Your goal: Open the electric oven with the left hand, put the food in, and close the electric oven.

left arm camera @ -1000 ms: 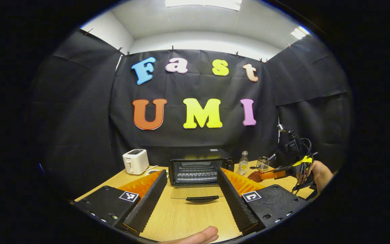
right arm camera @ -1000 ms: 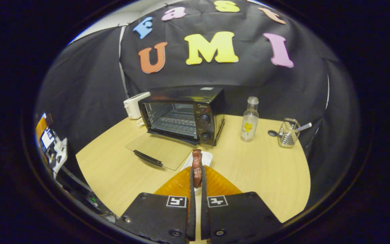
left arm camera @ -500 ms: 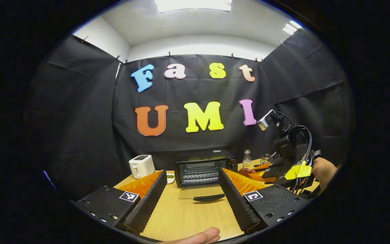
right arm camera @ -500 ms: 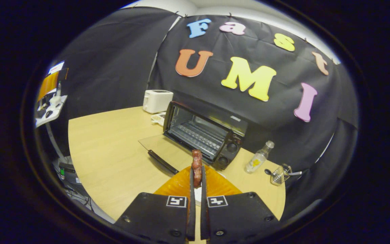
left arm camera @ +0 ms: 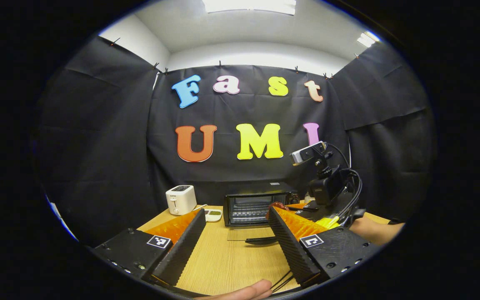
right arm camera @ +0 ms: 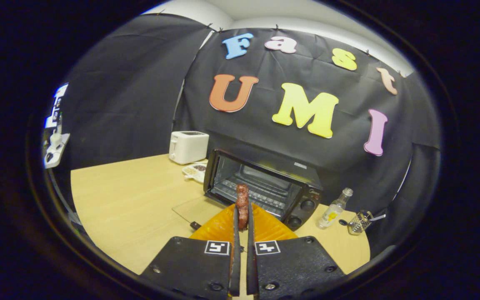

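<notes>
I see the wooden table [right arm camera: 131,196] bearing the boxy black electric oven [right arm camera: 265,187], its glass door [right arm camera: 190,209] folded flat. My left gripper [left arm camera: 236,227] stays spread wide. My right gripper [right arm camera: 243,225] pinches a knobbly brown food strip [right arm camera: 242,200], now nearer the oven mouth than a moment ago.

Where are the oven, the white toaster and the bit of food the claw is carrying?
Oven [right arm camera: 261,187]: right gripper view, on the rack inside its open cavity.
White toaster [right arm camera: 188,146]: right gripper view, on its front face.
Food [right arm camera: 242,201]: right gripper view, on the reddish-brown piece above the claw's tips.
</notes>
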Available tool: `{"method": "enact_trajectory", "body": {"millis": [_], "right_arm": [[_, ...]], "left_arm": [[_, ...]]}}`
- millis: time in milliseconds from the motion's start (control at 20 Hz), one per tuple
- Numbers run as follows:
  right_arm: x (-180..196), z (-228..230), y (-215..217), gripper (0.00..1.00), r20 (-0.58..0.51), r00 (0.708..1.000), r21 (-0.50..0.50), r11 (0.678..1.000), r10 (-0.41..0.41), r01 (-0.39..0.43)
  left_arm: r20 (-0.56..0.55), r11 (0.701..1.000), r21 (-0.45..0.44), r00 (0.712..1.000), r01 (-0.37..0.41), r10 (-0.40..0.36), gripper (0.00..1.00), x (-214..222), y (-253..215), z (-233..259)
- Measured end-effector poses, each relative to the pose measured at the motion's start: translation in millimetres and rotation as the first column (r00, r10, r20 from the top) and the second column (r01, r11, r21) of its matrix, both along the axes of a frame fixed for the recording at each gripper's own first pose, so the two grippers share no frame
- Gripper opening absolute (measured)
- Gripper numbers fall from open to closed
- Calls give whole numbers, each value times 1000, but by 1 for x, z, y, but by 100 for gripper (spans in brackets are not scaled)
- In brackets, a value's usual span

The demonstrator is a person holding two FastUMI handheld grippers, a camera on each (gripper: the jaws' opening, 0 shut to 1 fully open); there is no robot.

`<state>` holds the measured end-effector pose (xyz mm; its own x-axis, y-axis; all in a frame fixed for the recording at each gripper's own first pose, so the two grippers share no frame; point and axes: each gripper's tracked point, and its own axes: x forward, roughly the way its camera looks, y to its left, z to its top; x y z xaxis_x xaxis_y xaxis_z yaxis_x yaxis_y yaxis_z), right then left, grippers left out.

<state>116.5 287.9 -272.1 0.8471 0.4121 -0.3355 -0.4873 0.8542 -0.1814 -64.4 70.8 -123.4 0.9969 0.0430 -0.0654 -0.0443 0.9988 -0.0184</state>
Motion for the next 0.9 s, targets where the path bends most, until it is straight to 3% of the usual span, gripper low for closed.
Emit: {"method": "enact_trajectory", "body": {"millis": [200, 450, 650, 800, 900], "right_arm": [[30, -12, 15, 9, -37, 996, 125, 988, -81, 85], [72, -28, 23, 9, -39, 981, 207, 959, -189, 193], [100, -41, 38, 9, -94, 976, 282, 934, -199, 218], [124, -47, 44, 9, -155, 965, 361, 897, -212, 255], [143, -51, 46, 9, -231, 949, 439, 847, -216, 299]], "left_arm": [[-15, 1000, -18, 1000, -20, 19, 97, 0, 13, -7], [-15, 999, -30, 999, -40, 39, 96, -2, 24, -10], [-11, 997, -50, 998, -63, 63, 97, 4, 40, -16], [-12, 995, -45, 996, -90, 90, 97, 8, 52, -19], [-16, 993, -37, 993, -114, 113, 96, 10, 62, -21]]}}
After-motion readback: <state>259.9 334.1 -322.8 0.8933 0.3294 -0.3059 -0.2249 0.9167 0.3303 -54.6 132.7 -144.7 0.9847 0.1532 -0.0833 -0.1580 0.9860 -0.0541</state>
